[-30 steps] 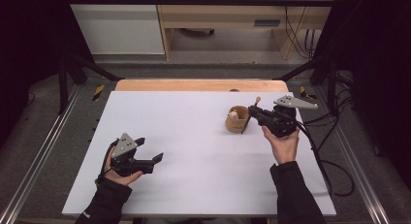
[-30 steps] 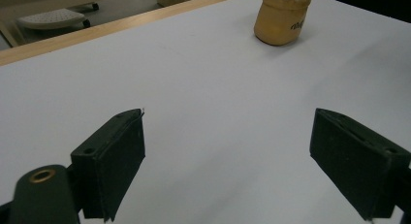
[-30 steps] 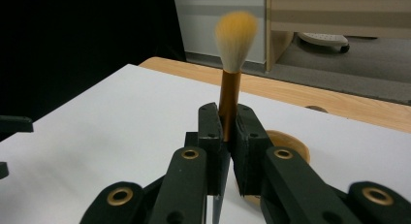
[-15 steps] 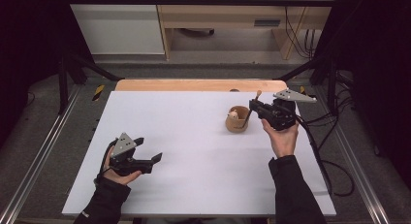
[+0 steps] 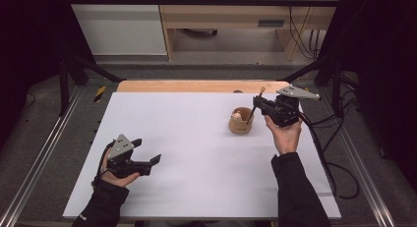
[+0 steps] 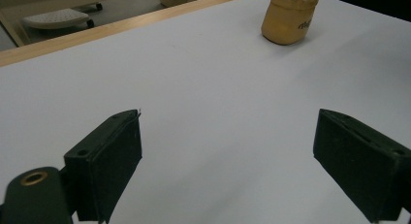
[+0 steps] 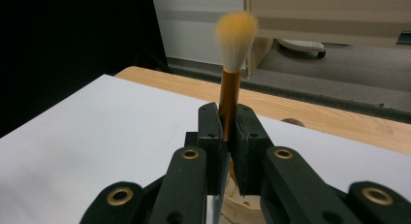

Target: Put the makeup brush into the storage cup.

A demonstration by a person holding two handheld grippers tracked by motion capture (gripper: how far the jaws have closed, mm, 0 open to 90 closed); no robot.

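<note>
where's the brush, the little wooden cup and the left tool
brush (image 7: pixel 235 37), right gripper view, on its pale bristle tuft above the shut jaws.
wooden cup (image 5: pixel 240 125), high view, on its outer wall facing the camera.
left tool (image 5: pixel 147 156), high view, midway between its open jaw tips.

A white table (image 5: pixel 196 138) with a wooden far edge carries a small tan cup (image 5: pixel 240 122).

Cup (image 5: pixel 240 123) on the table (image 5: pixel 196 138) (far right), brush (image 5: pixel 256 105) above.
</note>
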